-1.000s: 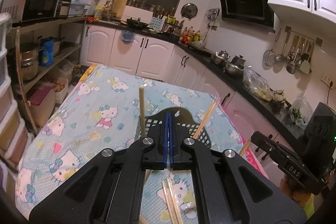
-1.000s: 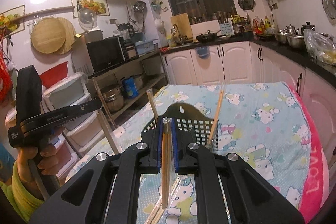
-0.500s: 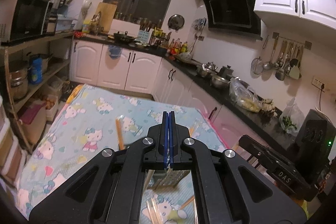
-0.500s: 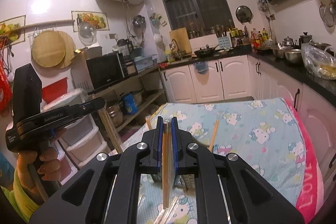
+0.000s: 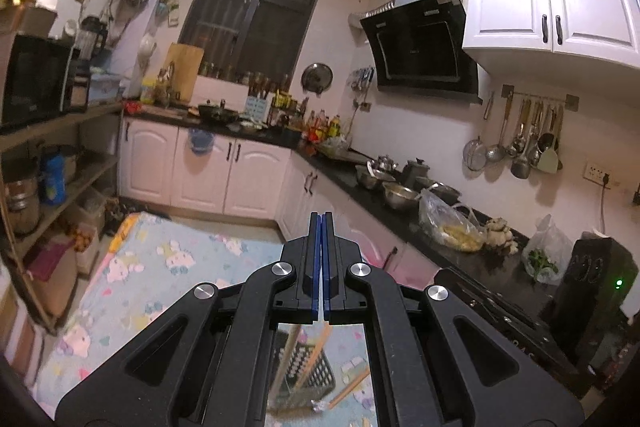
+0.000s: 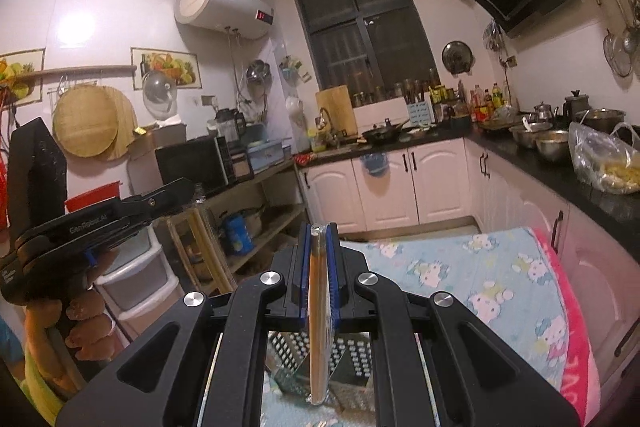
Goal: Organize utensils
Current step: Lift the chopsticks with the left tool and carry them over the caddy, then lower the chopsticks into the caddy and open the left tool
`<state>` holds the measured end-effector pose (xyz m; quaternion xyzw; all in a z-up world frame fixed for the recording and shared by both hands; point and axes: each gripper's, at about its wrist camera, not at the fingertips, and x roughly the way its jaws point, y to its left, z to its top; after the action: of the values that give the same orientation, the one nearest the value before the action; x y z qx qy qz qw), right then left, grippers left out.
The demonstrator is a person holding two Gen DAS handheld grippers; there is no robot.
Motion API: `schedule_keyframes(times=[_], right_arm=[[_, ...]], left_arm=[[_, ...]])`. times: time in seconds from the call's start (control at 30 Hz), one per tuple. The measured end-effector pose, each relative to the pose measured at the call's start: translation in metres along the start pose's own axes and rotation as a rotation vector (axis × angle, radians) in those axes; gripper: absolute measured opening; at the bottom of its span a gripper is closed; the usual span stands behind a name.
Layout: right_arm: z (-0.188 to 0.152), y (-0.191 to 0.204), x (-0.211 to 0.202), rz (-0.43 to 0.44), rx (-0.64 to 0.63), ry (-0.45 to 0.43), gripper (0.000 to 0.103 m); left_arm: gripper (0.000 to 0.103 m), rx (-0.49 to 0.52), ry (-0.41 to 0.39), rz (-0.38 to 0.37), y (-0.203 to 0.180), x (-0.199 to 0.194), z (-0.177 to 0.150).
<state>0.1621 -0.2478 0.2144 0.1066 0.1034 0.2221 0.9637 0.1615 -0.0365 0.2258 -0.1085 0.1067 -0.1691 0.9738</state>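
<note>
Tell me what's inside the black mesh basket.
Left wrist view: two wooden chopsticks stand inside the black mesh basket. Its bottom and most of its interior are hidden behind the left gripper.

Each claw (image 5: 322,267) (image 6: 319,267) is matte black, with blue-lined fingers and round silver screws on its linkage arms. At nine o'clock in the right wrist view, the left hand (image 6: 86,319) shows bare skin and a yellow-green sleeve.
</note>
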Motion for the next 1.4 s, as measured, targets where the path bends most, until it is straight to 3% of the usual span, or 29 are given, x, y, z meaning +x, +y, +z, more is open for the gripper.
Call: schedule_keyframes(times=[0.23,0.7,1.4], right_arm=[[0.005,-0.012,0.01,-0.032,0.011,-0.026,0.008],[-0.021,-0.037,0.048,-0.075,0.04,-0.019,0.008],[-0.085,-0.052,0.055,-0.108,0.07,0.019,0.008]], left_arm=[[0.0,0.028,-0.018,0.011,-0.007,0.019,-0.005],[0.0,-0.027,0.08,0.029,0.018,0.07,-0.049],[0.0,-0.103,0.141,0.048,0.047,0.073,-0.105]])
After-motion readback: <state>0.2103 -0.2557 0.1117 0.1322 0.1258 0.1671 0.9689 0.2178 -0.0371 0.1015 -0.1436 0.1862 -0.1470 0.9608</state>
